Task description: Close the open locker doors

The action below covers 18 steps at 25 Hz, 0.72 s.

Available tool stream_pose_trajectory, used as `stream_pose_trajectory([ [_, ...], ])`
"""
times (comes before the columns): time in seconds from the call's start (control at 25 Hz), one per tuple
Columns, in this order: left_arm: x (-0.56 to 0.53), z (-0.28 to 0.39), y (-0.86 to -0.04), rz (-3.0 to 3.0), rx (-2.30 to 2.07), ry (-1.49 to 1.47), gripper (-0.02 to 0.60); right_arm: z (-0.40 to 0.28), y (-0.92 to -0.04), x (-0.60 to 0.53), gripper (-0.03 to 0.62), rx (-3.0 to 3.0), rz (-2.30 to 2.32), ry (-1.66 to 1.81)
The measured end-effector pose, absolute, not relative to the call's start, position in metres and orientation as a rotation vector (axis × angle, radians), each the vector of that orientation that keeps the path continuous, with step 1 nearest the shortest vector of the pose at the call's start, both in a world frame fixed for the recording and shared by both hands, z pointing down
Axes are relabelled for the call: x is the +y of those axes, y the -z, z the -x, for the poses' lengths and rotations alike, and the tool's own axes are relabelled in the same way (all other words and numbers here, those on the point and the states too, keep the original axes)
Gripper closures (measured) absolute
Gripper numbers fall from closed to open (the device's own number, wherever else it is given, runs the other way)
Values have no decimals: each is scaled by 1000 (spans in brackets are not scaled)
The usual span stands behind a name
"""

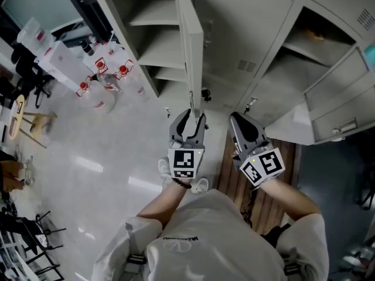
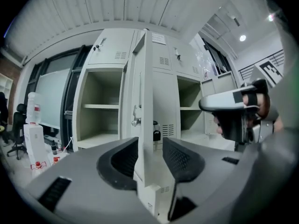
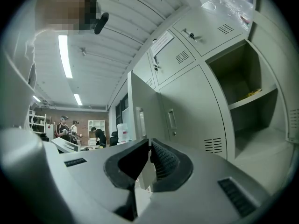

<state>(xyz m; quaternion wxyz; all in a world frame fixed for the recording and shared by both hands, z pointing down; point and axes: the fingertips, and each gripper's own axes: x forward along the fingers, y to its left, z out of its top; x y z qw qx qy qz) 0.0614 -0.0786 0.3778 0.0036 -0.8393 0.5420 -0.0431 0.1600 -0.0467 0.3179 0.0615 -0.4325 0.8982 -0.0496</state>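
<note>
**While One Door Stands Ajar, Jaws Straddle Its Edge**

Where the tall locker door [image 1: 190, 45] swings out from the bank of lockers [image 1: 252, 34], its free edge points straight at the person. The left gripper [image 1: 190, 117] meets that edge head-on. In the left gripper view its jaws are spread wide, with the door's edge standing between them. The left jaw lies against the door's face, and a clear gap shows on the right side, so nothing is pinched. Behind the door, the open compartment [image 1: 149, 22] shows bare shelves.

Just beside it, the right gripper [image 1: 239, 119] is held level before a closed locker front. Its jaws are drawn close together with barely a slit between the tips and nothing in it.

Further right, a second door [image 1: 343, 98] hangs open beside another open compartment [image 1: 319, 45]. Water bottles [image 1: 102, 78] stand on the floor [image 1: 99, 151] left of the lockers.
</note>
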Motion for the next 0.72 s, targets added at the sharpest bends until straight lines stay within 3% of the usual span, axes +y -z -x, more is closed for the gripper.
stream_pose_trajectory([
  [0.32, -104, -70, -399, 2582, 1787, 230, 431, -153, -318, -57, 553, 2719, 1304, 140],
  [0.44, -106, -64, -404, 2577, 1811, 236, 491, -143, -316, -59, 548, 2729, 1279, 145],
  [0.72, -103, -15, -403, 2585, 1803, 179, 495, -89, -301, -67, 532, 2809, 1052, 132],
])
